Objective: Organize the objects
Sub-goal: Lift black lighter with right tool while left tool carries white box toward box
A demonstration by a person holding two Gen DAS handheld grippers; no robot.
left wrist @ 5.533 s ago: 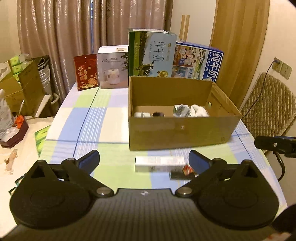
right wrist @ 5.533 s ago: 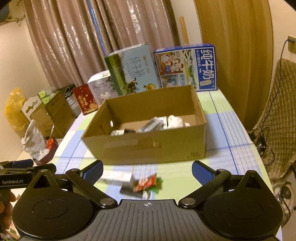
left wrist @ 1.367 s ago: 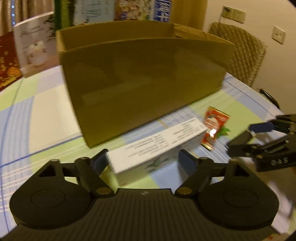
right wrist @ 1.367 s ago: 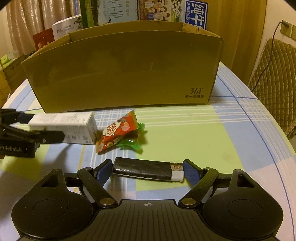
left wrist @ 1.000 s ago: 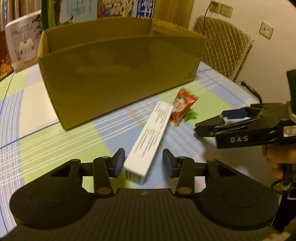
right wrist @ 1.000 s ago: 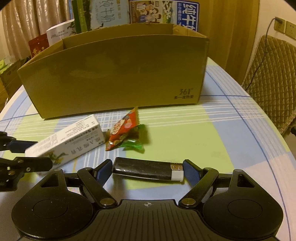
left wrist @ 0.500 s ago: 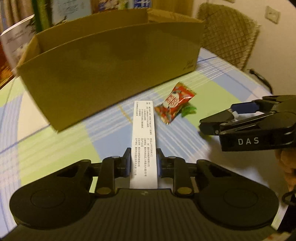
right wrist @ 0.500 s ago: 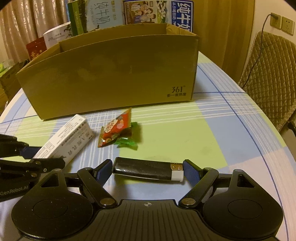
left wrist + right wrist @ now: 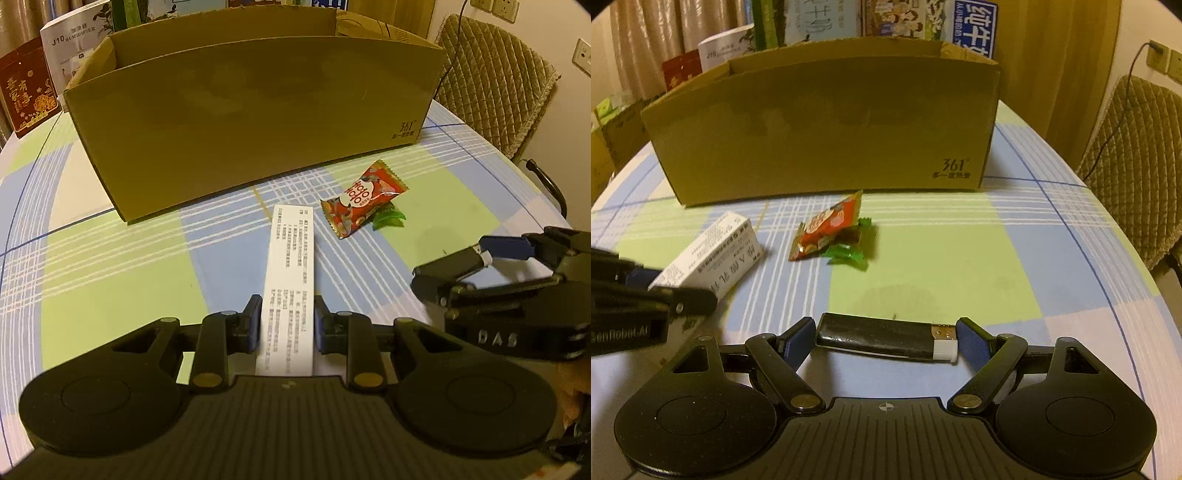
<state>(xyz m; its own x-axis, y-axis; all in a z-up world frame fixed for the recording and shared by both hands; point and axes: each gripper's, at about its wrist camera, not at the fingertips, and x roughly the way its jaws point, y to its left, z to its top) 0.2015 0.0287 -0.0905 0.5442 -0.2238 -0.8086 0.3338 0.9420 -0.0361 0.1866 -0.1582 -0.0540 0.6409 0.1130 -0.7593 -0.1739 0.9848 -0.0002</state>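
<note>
My left gripper (image 9: pixel 287 322) is shut on the near end of a long white carton (image 9: pixel 291 254), which points away toward the open cardboard box (image 9: pixel 258 110). Its far end seems to be just above the tablecloth. My right gripper (image 9: pixel 886 341) is shut on a black lighter (image 9: pixel 875 339) with a white cap, held lengthwise between the pads, just above the table. A red snack packet (image 9: pixel 827 225) and a green candy (image 9: pixel 847 253) lie in front of the box. From the right wrist view, the left gripper (image 9: pixel 646 295) and the carton (image 9: pixel 716 258) sit at the left.
The checked tablecloth (image 9: pixel 960 258) covers a rounded table. Milk cartons (image 9: pixel 901 18), a white humidifier box (image 9: pixel 74 44) and a red box (image 9: pixel 26 96) stand behind the cardboard box. A quilted chair (image 9: pixel 491 74) stands off the right edge. The box's inside is hidden.
The left gripper closed on the white carton and swung it to point at the box. The right gripper kept hold of the lighter and moved slightly forward and right.
</note>
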